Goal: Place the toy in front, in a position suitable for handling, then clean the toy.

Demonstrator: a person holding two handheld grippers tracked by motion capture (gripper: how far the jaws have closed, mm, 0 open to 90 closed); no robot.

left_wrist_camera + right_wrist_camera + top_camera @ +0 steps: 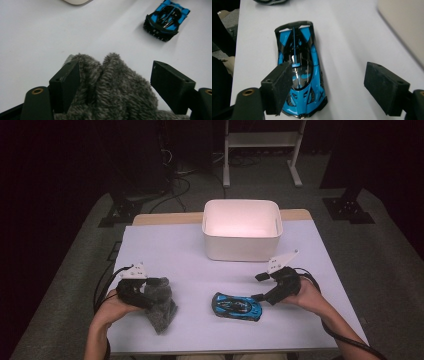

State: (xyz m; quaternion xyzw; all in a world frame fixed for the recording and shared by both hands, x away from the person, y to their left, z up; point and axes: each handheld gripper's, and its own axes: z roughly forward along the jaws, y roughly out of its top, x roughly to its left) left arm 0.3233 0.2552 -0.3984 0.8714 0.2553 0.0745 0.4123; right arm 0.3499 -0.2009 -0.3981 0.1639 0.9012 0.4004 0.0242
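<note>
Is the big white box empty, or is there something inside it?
Empty, as far as shows: the white plastic box has a bare inside. The blue toy car and grey fuzzy cloth lie outside on the table.

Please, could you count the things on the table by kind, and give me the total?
Toy car, blue and black: 1
Fuzzy grey cloth: 1
White bin: 1
Total: 3
</note>
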